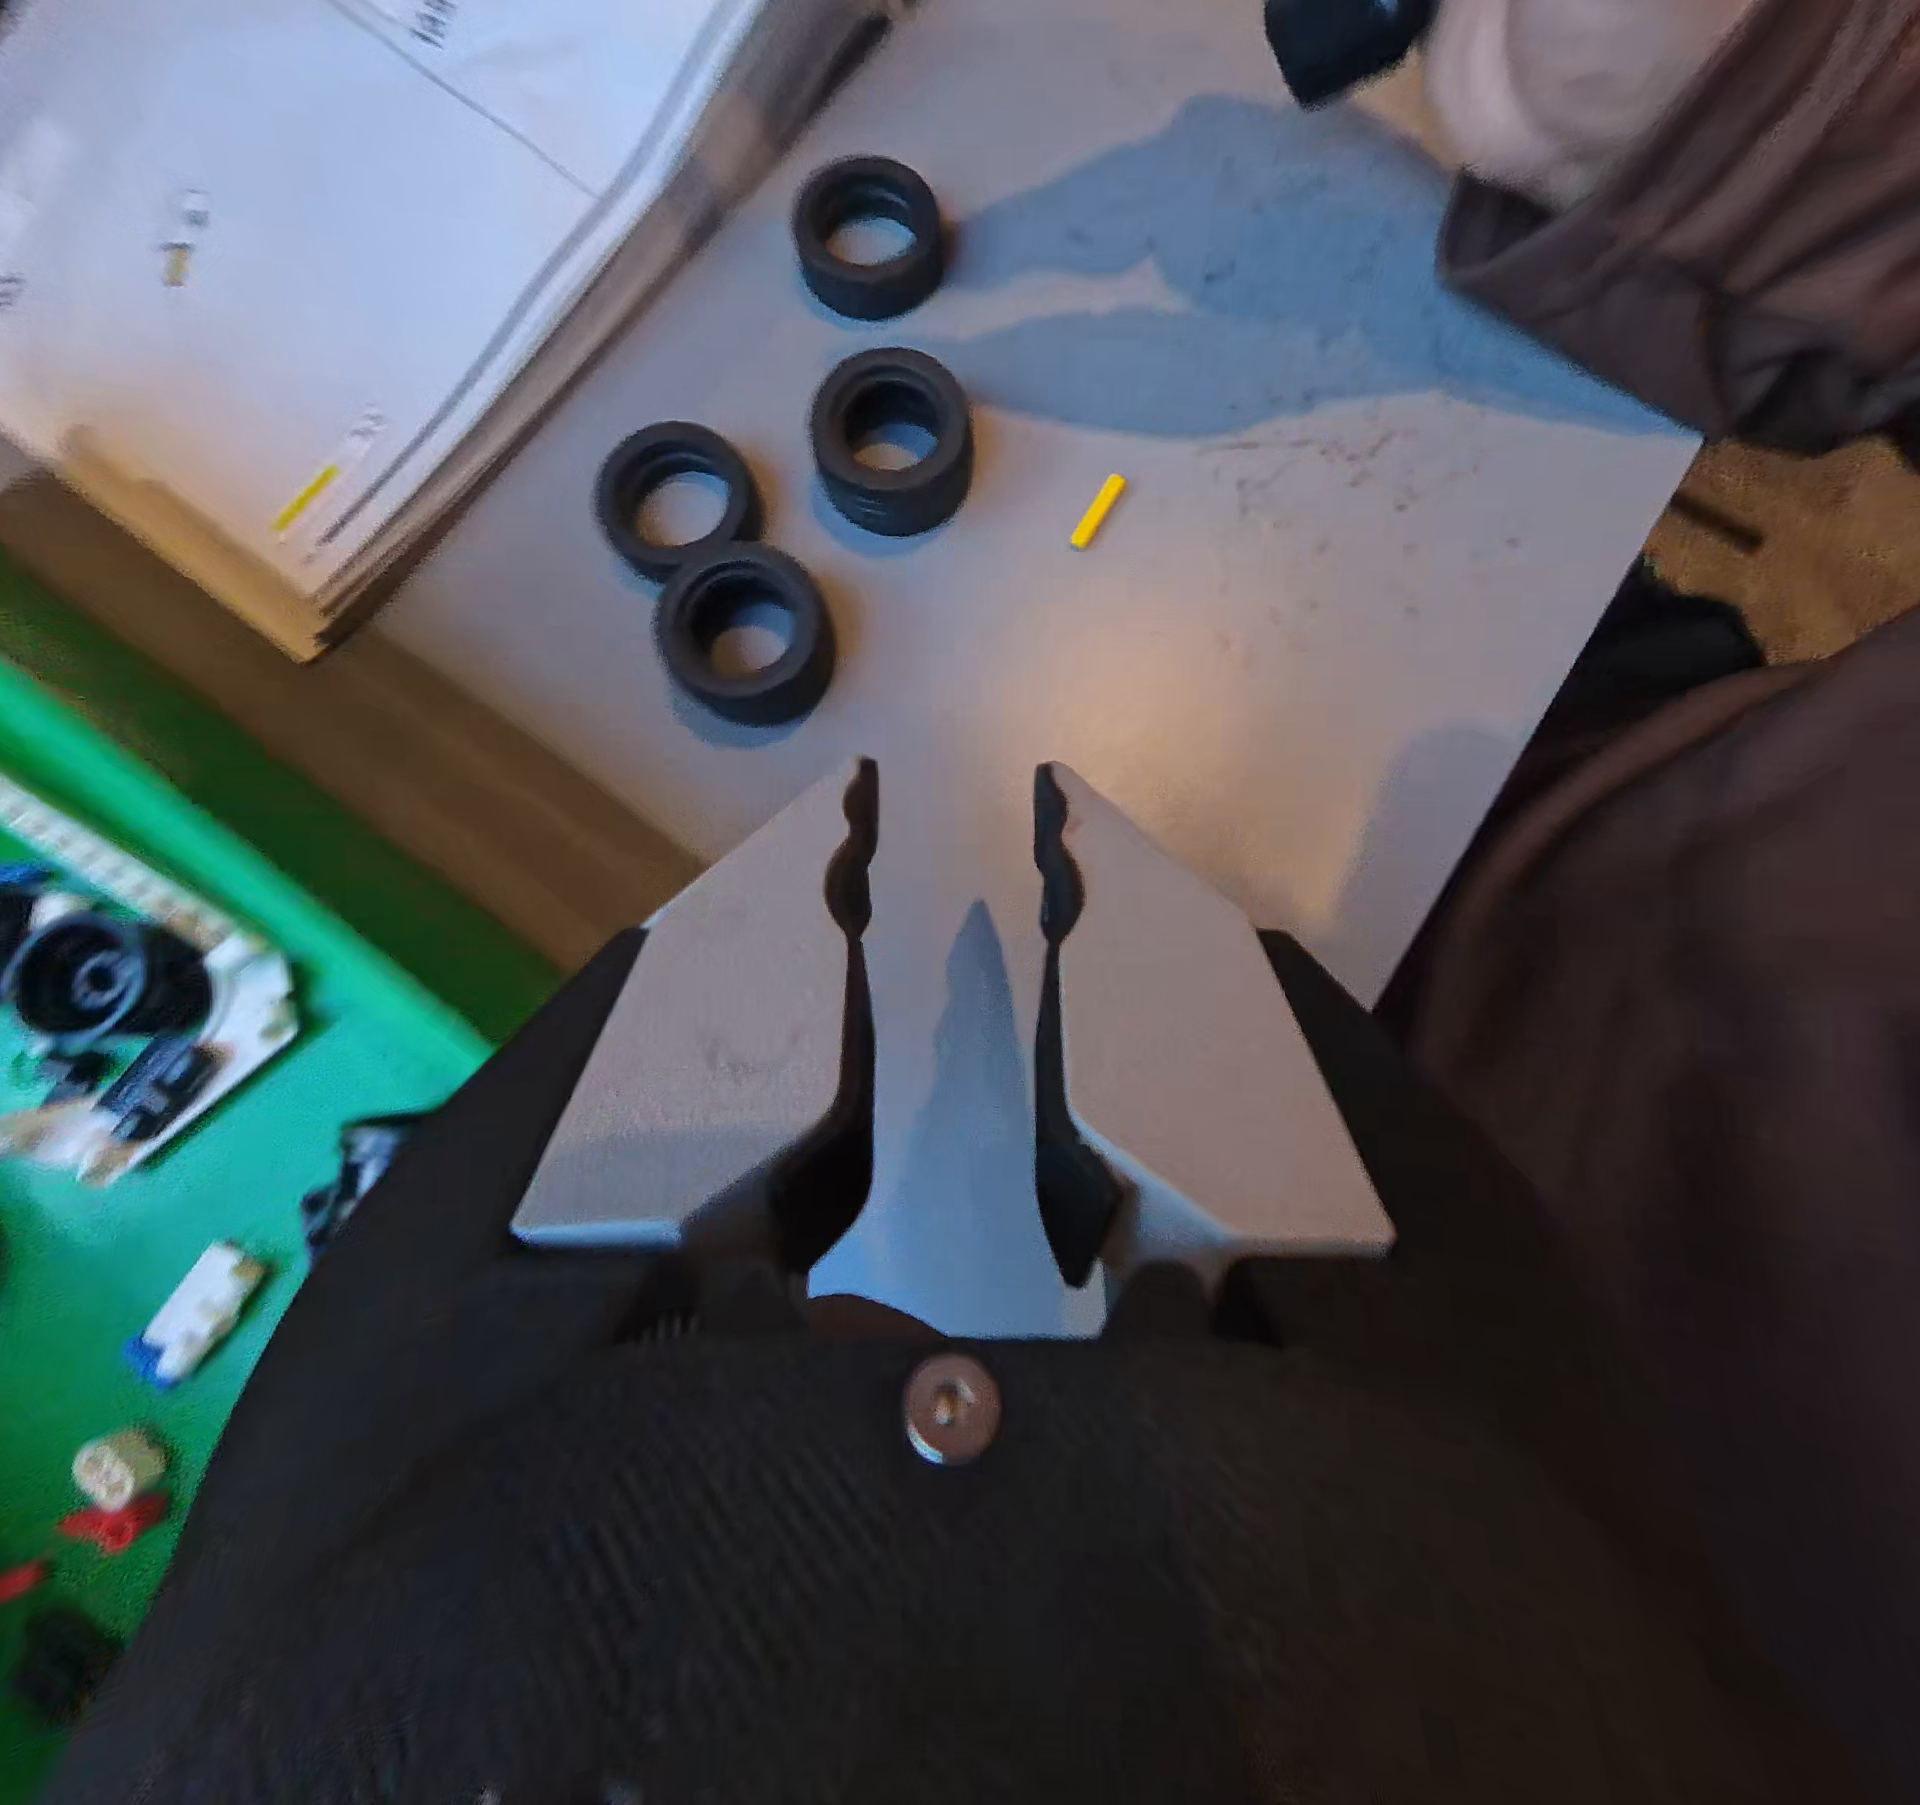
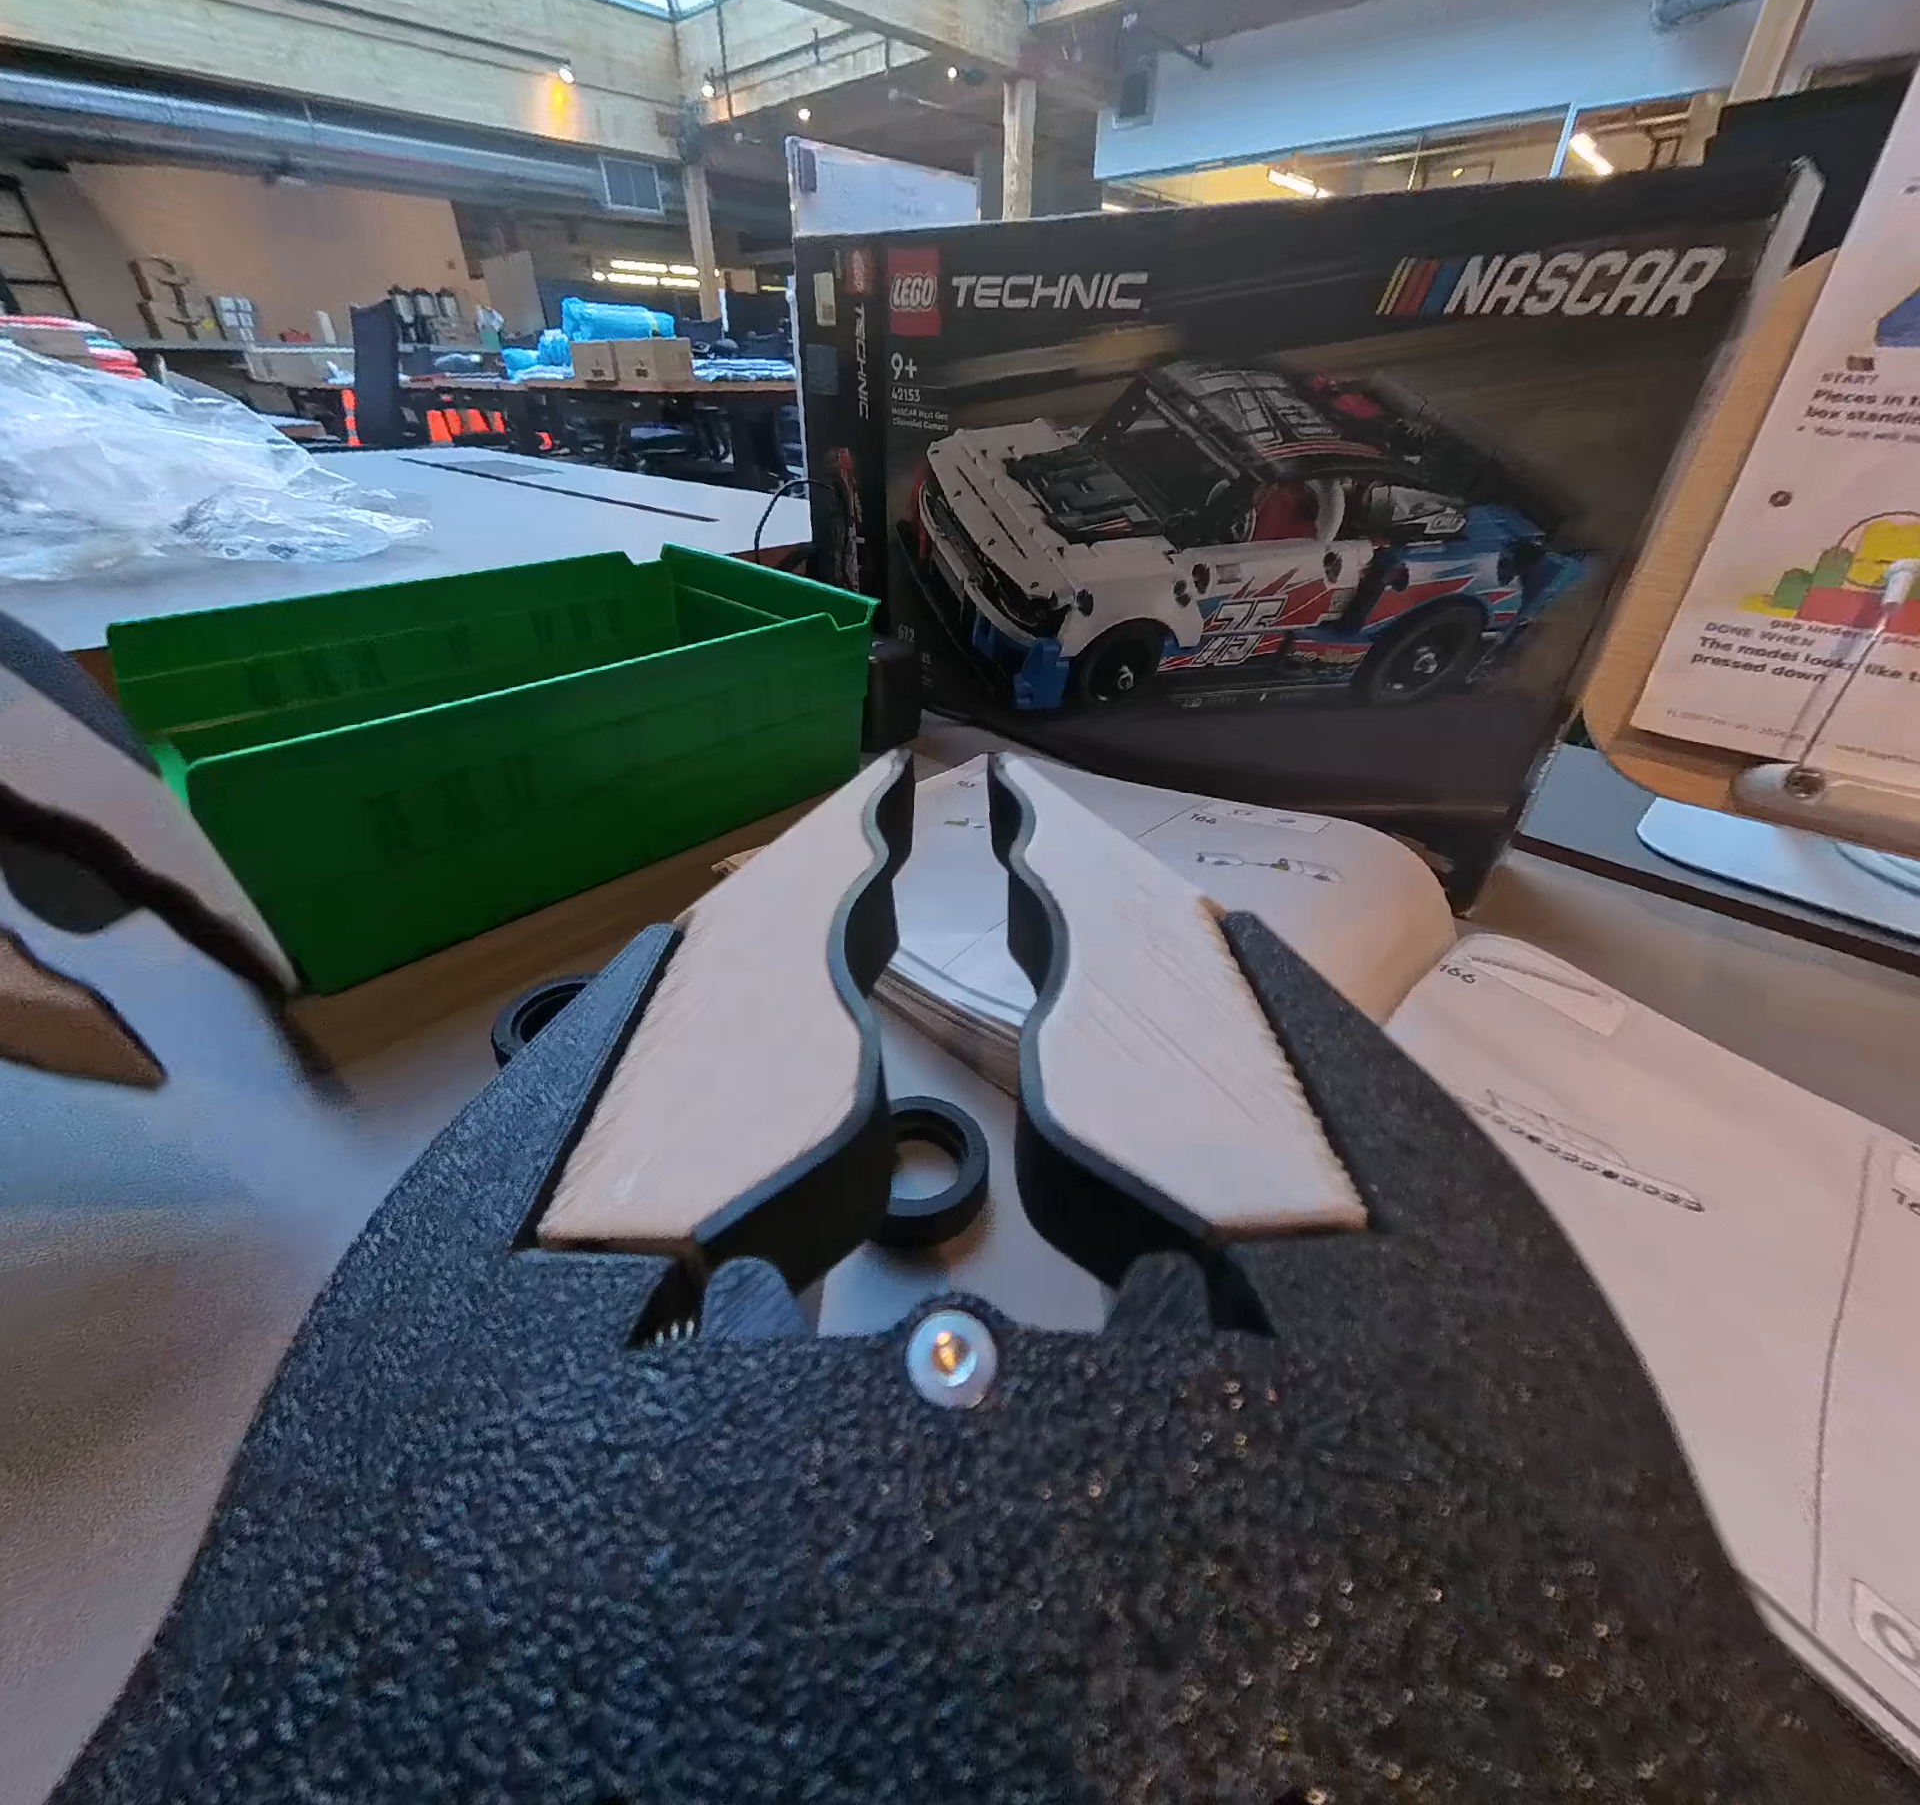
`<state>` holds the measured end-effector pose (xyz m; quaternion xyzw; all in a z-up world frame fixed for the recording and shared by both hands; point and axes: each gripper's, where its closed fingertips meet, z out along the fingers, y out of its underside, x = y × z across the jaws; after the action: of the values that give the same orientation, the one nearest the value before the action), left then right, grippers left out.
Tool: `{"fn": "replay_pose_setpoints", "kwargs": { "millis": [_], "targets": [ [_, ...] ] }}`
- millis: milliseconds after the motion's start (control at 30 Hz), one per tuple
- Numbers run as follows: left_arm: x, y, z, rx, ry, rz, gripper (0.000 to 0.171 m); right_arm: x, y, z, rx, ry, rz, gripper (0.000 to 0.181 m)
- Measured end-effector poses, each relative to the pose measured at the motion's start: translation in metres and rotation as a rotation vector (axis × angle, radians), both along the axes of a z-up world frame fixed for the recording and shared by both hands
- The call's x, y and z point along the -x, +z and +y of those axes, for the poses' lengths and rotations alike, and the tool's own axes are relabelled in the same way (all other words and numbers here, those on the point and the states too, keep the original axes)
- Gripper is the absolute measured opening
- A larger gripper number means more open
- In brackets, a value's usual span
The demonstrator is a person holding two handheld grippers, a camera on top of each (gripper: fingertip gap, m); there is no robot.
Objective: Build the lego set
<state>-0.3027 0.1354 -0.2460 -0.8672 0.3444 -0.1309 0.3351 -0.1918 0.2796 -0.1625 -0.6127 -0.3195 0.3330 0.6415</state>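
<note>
Several black rubber tyres [image 1: 891,441] lie on the grey table just ahead of my left gripper [image 1: 956,779], which is open and empty above the table. A small yellow piece [image 1: 1097,512] lies to the right of the tyres. The open instruction booklet [image 1: 312,197] lies at the upper left. My right gripper [image 2: 948,768] is open and empty, held low over the table. One tyre [image 2: 930,1173] shows on the table beneath its jaws, and another tyre [image 2: 540,1017] lies to the left. The booklet [image 2: 1195,882] lies just beyond its fingertips.
A green tray [image 1: 343,882] with loose parts sits at the left. A green bin [image 2: 499,747], the set's box [image 2: 1299,508], a card on a stand [image 2: 1818,508] and a plastic bag [image 2: 156,467] stand behind. Brown sleeves [image 1: 1714,145] fill the right side.
</note>
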Motion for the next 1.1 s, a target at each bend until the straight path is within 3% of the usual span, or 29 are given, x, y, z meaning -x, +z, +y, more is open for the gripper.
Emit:
{"fn": "replay_pose_setpoints", "kwargs": {
  "millis": [100, 167, 433, 700, 833, 1100],
  "targets": [
    [0.031, 0.020, 0.002, -0.085, 0.083, -0.058, 0.033, 0.009, -0.009, -0.001, 0.013, 0.019, -0.035, 0.013],
    [0.047, 0.032, 0.003, -0.129, 0.107, -0.095, 0.024, 0.015, -0.017, 0.000, 0.025, 0.030, -0.068, 0.013],
    [0.102, 0.063, 0.027, -0.209, 0.179, -0.159, 0.040, 0.030, -0.035, 0.007, 0.053, 0.030, -0.120, 0.012],
    [0.176, 0.053, 0.066, -0.176, 0.429, -0.067, 0.044, 0.032, -0.043, 0.012, 0.087, 0.033, -0.135, 0.012],
    [0.178, 0.051, 0.070, -0.160, 0.452, -0.115, 0.046, 0.032, -0.041, 0.011, 0.082, 0.039, -0.125, 0.012],
    [0.175, 0.043, 0.066, -0.156, 0.454, -0.065, 0.046, 0.031, -0.036, 0.006, 0.066, 0.050, -0.113, 0.012]
  ]
}}
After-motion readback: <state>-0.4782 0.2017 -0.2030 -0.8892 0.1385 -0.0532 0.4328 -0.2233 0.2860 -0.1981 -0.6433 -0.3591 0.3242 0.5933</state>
